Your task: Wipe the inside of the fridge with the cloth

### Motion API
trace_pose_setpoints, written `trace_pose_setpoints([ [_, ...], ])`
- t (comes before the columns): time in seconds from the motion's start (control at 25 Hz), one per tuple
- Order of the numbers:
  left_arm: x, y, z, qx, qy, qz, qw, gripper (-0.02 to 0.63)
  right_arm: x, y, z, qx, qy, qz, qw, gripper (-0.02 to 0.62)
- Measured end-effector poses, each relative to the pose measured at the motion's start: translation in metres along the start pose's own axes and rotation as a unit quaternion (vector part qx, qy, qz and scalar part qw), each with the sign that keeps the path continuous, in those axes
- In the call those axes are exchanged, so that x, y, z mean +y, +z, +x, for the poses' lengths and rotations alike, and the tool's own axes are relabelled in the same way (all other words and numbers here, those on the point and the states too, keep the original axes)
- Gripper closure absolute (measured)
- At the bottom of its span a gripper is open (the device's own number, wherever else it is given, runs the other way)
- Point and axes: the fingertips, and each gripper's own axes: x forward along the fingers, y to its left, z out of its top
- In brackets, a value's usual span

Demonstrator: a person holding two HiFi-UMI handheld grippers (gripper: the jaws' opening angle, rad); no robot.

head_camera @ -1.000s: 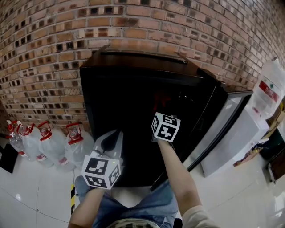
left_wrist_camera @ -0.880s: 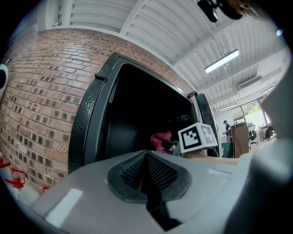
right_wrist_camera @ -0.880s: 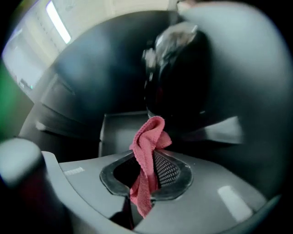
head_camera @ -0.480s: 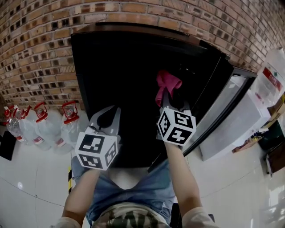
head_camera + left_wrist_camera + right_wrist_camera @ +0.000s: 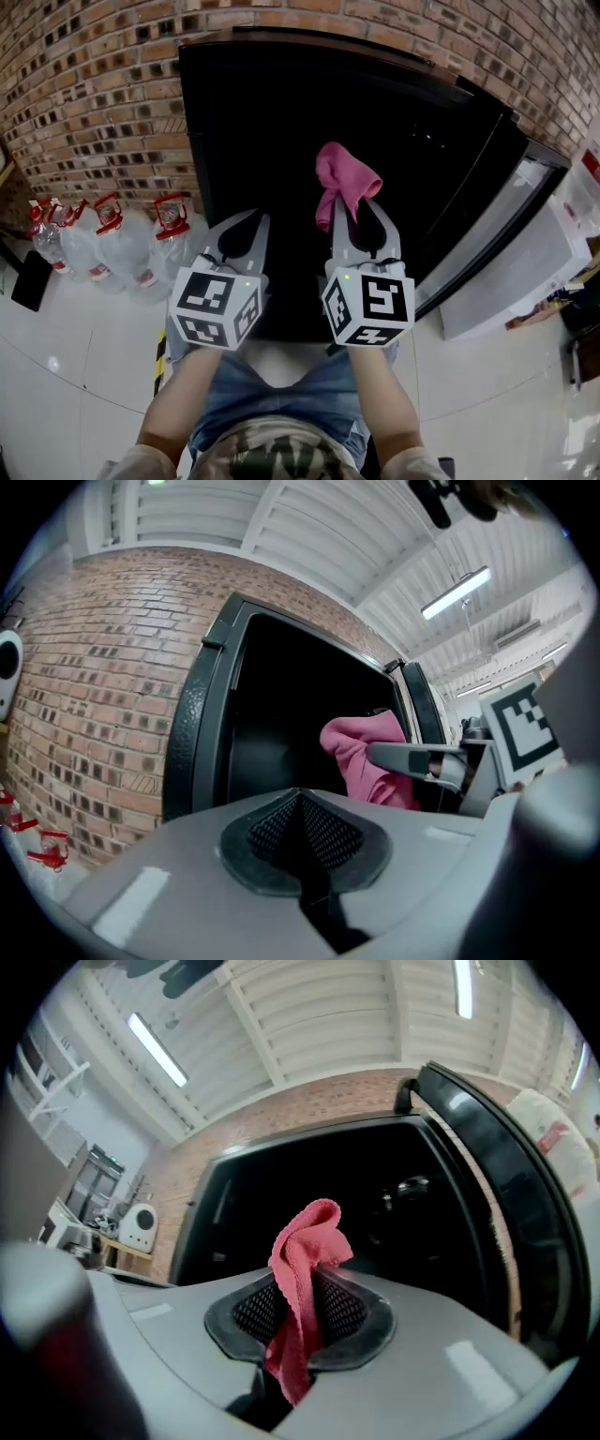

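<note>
On the floor at far left, against the brick wall, stand some water bottles (image 5: 112, 253), well clear of my work. My left tongs (image 5: 251, 223) are closed on nothing, pads pressed together, and hang in front of the open fridge (image 5: 309, 37). I judge they are best left idle there, or used to steady the cabinet edge. Just to their right, the right tongs (image 5: 361, 211) are clamped on the pink cloth (image 5: 342, 178). A loose bunch stands up past the tips and a short tail hangs below the pads. The cloth is in the air at the mouth of the fridge and does not appear to touch any inner surface. The inside is too dark for me to pick out shelves or walls, so I would go in slowly, lead with the soft bunch and not the tips, and press until the fabric flattens before sweeping. The wad is small, so overlapping strokes seem wise. At far right the door (image 5: 487, 244) stands open, and I would watch my elbow near it.
</note>
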Motion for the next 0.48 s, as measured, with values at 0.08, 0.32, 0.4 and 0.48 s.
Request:
trace_pose_setpoints([
  [0.08,0.008,-0.001,-0.007,-0.002,0.009,-0.004,0.9999,0.617,0.036,-0.009,0.001,-0.004,0.047,0.006,0.999,0.525],
  [0.32,0.029,-0.002,-0.025,-0.005,0.030,-0.008,0.9995,0.617,0.099,-0.049,0.022,0.012,0.128,0.026,0.991,0.525],
  [0.4,0.031,-0.001,-0.026,-0.009,0.030,-0.005,0.9995,0.617,0.107,-0.059,0.032,0.015,0.136,0.029,0.990,0.525],
  [0.48,0.033,-0.002,-0.023,-0.009,0.028,-0.007,0.9996,0.617,0.111,-0.068,0.042,0.016,0.138,0.031,0.990,0.525],
])
